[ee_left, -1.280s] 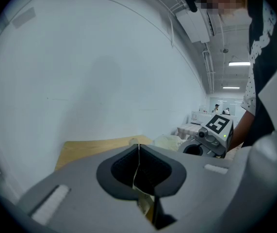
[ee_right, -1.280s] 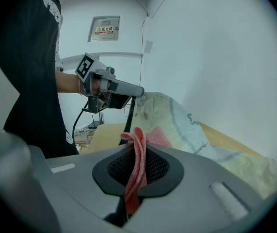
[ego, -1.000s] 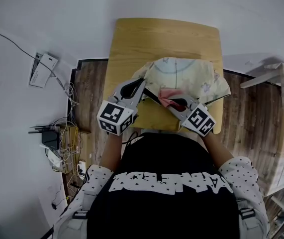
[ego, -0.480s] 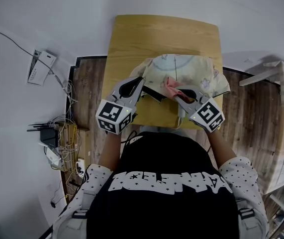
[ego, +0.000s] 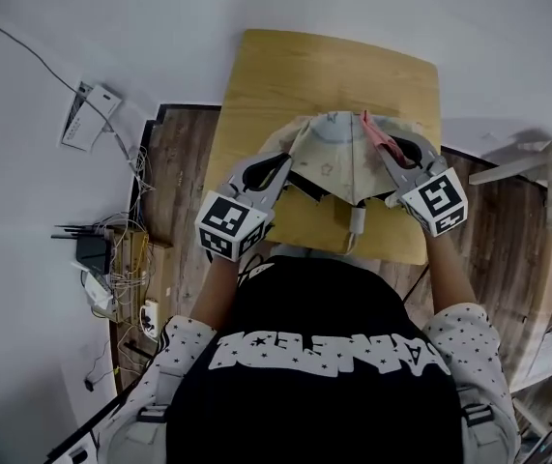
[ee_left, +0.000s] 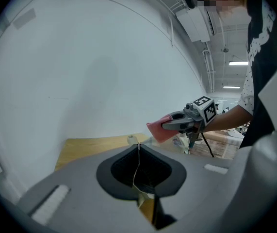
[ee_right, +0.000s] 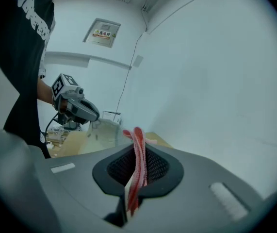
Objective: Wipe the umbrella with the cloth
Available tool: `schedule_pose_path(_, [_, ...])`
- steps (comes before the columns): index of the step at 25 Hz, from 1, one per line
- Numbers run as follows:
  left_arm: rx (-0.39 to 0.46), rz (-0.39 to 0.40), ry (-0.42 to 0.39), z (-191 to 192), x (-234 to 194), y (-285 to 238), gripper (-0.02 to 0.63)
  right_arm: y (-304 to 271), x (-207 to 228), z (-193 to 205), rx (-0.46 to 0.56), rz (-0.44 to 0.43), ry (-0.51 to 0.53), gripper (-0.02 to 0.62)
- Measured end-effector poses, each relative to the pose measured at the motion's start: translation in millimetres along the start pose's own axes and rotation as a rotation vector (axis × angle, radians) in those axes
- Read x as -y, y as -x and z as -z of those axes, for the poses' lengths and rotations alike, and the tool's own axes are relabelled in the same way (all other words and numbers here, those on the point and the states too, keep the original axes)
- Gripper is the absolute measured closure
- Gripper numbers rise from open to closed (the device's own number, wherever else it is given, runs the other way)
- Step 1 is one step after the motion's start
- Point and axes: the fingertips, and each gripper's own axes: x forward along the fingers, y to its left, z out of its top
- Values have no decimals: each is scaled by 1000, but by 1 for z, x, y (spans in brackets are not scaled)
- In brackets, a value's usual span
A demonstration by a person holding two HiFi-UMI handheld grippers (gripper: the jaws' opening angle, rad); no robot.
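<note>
A pale yellow patterned umbrella (ego: 338, 153) lies on the wooden table (ego: 324, 66), its canopy raised like a tent, with its white handle (ego: 357, 222) pointing toward me. My left gripper (ego: 288, 167) is shut on the near left edge of the canopy; a thin strip of fabric (ee_left: 138, 166) shows between its jaws. My right gripper (ego: 384, 148) is shut on a pink cloth (ego: 380, 138) at the canopy's upper right. That cloth (ee_right: 137, 164) stands pinched between the jaws in the right gripper view. The left gripper view shows the right gripper (ee_left: 187, 120) holding the cloth (ee_left: 158, 130).
A white wall rises behind the table. On the floor at left lie a white device (ego: 87, 129) and a tangle of cables with a router (ego: 101, 259). A pale wooden piece of furniture (ego: 546, 182) stands at right. My body fills the bottom of the head view.
My right gripper has carried the pink cloth up and to the right across the canopy, from its middle to its far right part. The canopy now stands higher. The left gripper has stayed put.
</note>
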Motion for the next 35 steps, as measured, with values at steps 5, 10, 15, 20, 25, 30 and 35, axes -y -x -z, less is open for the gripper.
schedule_pose_path(5, [-8,-4,-9,1,2,0,597,-4,38,7,-73,91,105,575])
schedule_pose_path(10, [-14,-10,-12,1,2,2,597,-14,47,23,-160,79,196,575])
schedule_pose_path(15, [-13,-18,-13,1,2,2,597,-25,36,47,-241,21,279,575])
schedule_pose_path(20, [-12,-24,-10,0,-1,2,597,-29,21,65,-272,-29,254,575])
schedule_pose_path(25, [-12,-27,0,0,-4,-2,597,-26,10,75,-281,-54,228,575])
schedule_pose_path(30, [-10,-17,-1,0,-5,-5,597,-22,-7,85,-304,-80,232,575])
schedule_pose_path(35, [-8,-6,-3,-2,-5,-9,597,-19,-21,90,-311,-103,227,575])
